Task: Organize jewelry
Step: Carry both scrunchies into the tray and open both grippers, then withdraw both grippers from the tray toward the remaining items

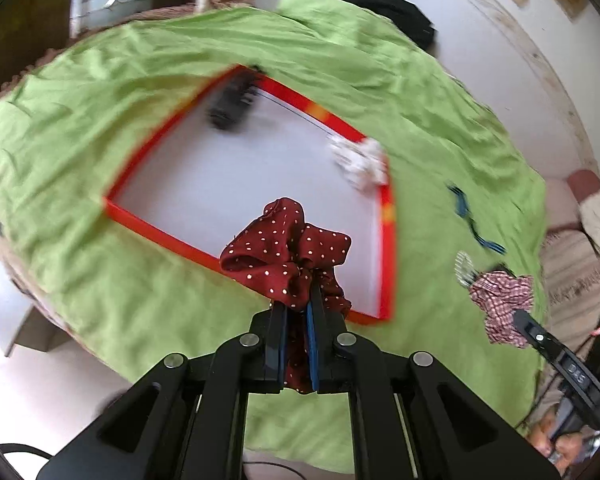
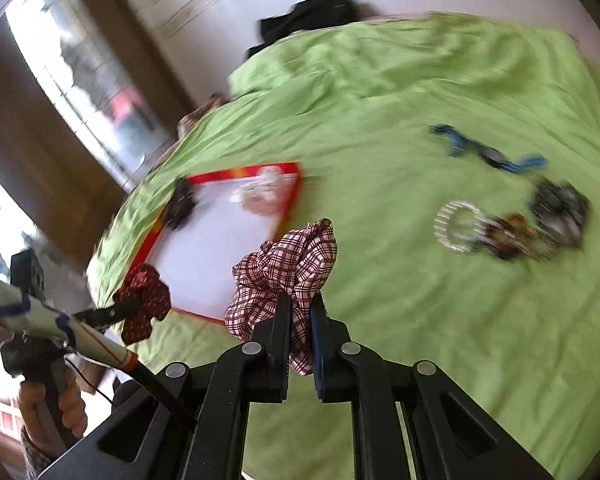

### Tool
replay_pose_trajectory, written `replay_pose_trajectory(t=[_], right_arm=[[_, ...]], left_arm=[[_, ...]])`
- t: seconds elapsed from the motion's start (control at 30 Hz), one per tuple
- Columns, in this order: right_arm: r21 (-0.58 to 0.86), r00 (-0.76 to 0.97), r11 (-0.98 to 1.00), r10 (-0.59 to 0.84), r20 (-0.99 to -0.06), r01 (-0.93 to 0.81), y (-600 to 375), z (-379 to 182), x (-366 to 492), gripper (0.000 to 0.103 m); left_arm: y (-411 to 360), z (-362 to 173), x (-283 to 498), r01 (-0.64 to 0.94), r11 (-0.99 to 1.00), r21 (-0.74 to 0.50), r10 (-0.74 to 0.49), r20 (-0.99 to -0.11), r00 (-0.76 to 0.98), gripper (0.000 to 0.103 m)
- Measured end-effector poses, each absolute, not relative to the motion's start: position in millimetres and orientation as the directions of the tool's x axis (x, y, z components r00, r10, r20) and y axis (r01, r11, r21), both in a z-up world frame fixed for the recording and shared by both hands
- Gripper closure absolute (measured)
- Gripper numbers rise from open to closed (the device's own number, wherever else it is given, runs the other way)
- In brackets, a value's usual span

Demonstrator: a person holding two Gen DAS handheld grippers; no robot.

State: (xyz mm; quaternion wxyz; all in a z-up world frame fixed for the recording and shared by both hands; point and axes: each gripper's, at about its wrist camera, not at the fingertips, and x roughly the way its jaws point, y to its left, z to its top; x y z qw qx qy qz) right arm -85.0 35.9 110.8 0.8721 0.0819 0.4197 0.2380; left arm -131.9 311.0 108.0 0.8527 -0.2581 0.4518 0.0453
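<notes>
In the left wrist view, the left tool (image 1: 296,308) pinches a dark red polka-dot scrunchie (image 1: 284,248), with the red-framed white tray (image 1: 386,240) just ahead. In the right wrist view, the right tool (image 2: 300,312) clamps a plaid scrunchie (image 2: 288,268); beaded bracelets (image 2: 460,226) lie ahead to its right on the green sheet (image 2: 420,320).

Home bedroom: bed under a rumpled green sheet (image 2: 420,92), dark clothes (image 2: 312,16) dumped at its far edge, window (image 2: 80,80) on the left, white walls.
</notes>
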Motion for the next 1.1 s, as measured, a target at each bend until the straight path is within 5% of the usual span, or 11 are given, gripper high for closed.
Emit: replay_pose_trajectory(t=[0.33, 0.7, 0.83, 0.9, 1.1], right_arm=[[0.255, 0.442, 0.844, 0.476, -0.76, -0.471, 161.4, 87.6, -53.6, 0.093], [0.288, 0.361, 0.845, 0.467, -0.807, -0.45, 177.9, 50.9, -39.1, 0.092], [0.298, 0.344, 0.842, 0.471, -0.812, -0.45, 176.8, 49.0, -41.1, 0.075], [0.308, 0.353, 0.833, 0.49, -0.797, -0.46, 170.6, 55.7, -45.9, 0.057], [0.254, 0.453, 0.858, 0.462, -0.763, -0.447, 147.4, 69.8, -60.3, 0.048]], left_arm=[[364.5, 97.2, -94.9, -0.354, 0.896, -0.266, -0.037, -0.842, 0.539, 0.095], [372.3, 73.1, -64.8, -0.363, 0.904, -0.228, -0.028, -0.877, 0.48, 0.095], [377.6, 72.6, -68.4, -0.387, 0.888, -0.247, -0.032, -0.875, 0.483, 0.089], [377.5, 78.0, -74.7, -0.391, 0.883, -0.259, -0.032, -0.865, 0.5, 0.072], [377.6, 99.7, -100.5, -0.395, 0.861, -0.321, -0.043, -0.819, 0.572, 0.06]])
